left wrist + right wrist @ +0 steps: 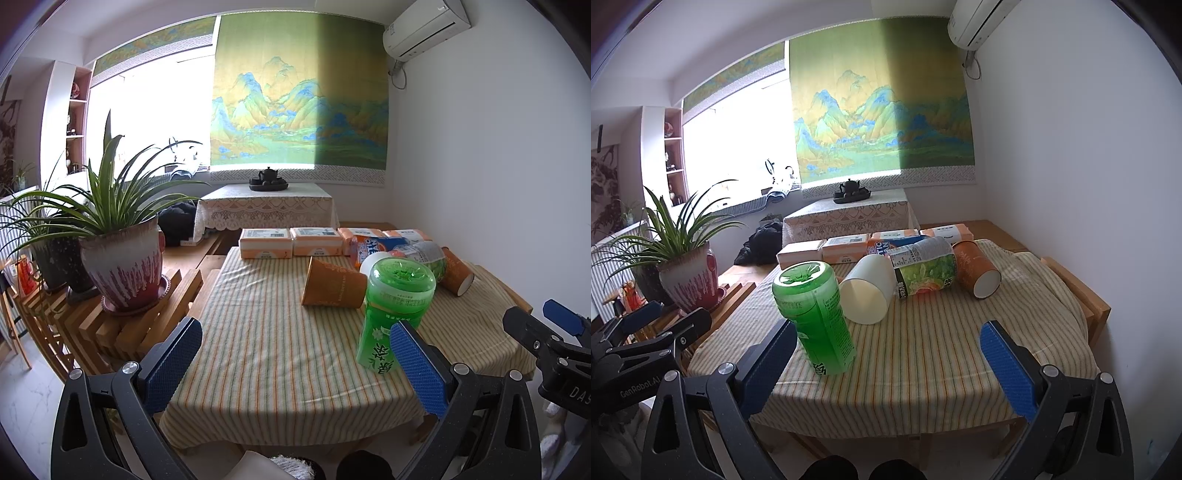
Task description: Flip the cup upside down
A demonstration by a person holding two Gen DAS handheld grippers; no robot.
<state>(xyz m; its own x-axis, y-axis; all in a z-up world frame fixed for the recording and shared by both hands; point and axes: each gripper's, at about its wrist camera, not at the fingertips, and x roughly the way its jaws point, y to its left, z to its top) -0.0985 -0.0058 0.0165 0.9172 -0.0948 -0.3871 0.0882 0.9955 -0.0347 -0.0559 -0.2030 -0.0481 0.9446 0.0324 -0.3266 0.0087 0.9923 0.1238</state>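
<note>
Right claw (pixel 888 363) gaping over the counter (pixel 923 362)

A green bottle (pixel 816 317) stands upright just ahead of its left finger. Right behind the bottle a cup (pixel 868 291) lies on its side, mouth facing the camera; farther right lie a labelled bottle (pixel 923 267) and an orange cup (pixel 975 267).

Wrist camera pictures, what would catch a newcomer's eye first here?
The bright green bottle stands upright near the front of the striped tablecloth. Behind it, two paper cups lie on their sides: a near cup with its open mouth toward the right camera, and a far orange cup. The mountain landscape blind covers the window.
</note>
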